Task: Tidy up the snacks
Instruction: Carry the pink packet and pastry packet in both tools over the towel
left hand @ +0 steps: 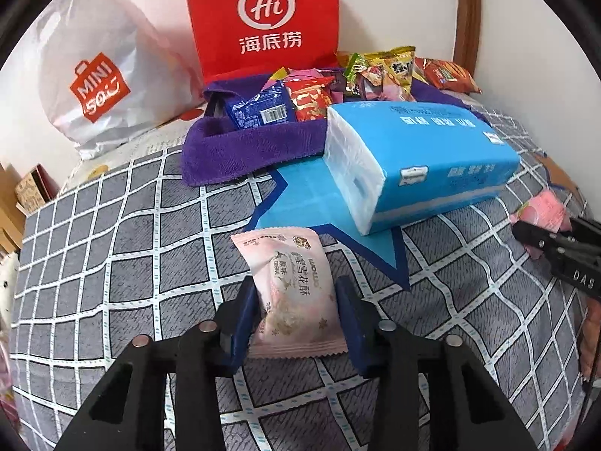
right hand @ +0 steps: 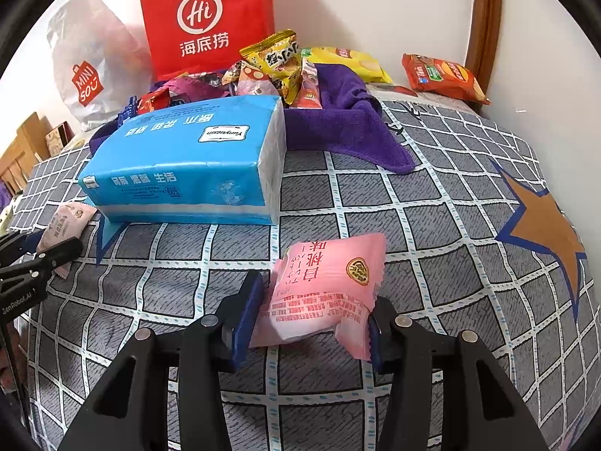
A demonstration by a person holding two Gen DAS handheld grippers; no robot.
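Two grips at once: the left hand-held gripper clamps a pale pink nougat packet, the right hand-held gripper pinches a pink peach-flavour packet. The slick wrappers could slip out on the way to the snack pile at twelve o'clock, behind the tissue pack.

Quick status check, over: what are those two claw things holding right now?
Left gripper shut on pale pink snack packet. Right gripper fingers around bright pink snack packet, grip unclear. Blue tissue pack lies ahead, before the snack pile.

The left gripper points downward, its blue pads pressed against both sides of a pale pink packet. The right gripper tilts likewise, pads clamping a pink pouch between them.
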